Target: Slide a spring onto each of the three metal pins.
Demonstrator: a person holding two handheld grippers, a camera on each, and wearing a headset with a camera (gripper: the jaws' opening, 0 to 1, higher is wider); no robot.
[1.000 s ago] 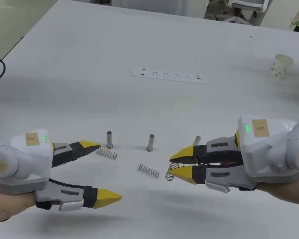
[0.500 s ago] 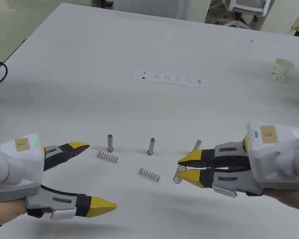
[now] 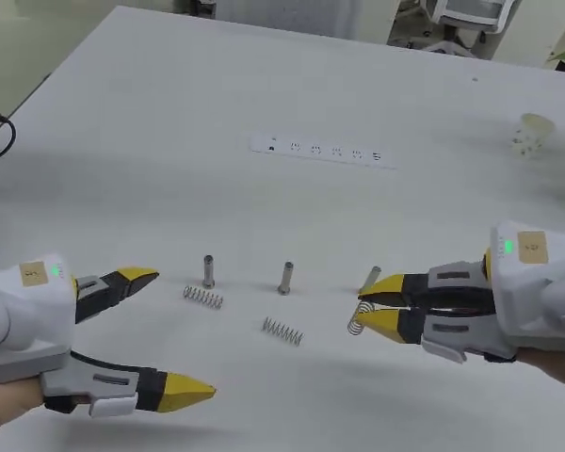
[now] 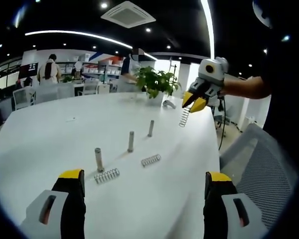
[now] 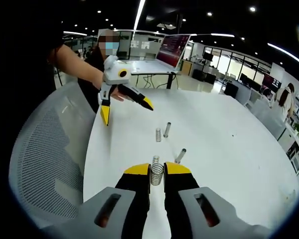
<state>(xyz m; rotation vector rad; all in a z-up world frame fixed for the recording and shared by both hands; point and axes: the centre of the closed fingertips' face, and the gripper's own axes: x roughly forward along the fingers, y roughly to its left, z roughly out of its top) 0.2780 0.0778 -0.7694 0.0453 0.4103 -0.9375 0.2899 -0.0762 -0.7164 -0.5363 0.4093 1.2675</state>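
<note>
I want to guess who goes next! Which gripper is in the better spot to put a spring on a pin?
The right gripper, probably. It pinches a spring and hangs close to the nearest pin. The left gripper is open and empty.

At 8 o'clock in the head view, the left gripper (image 3: 184, 330) has a rounded white housing, grey jaw arms with slot-shaped cut-outs, black middles and pointed yellow tips. A tan sticker (image 3: 33, 273) sits on top of it, with a green light (image 3: 55, 271) at the sticker's 3 o'clock. The right gripper (image 3: 360, 308), at 4 o'clock, is built and coloured alike; its green lamp (image 3: 508, 248) glows at 9 o'clock of its tan label (image 3: 530, 247). At 10 o'clock in the right gripper view, the person wears a dark top (image 5: 88, 92).
</note>
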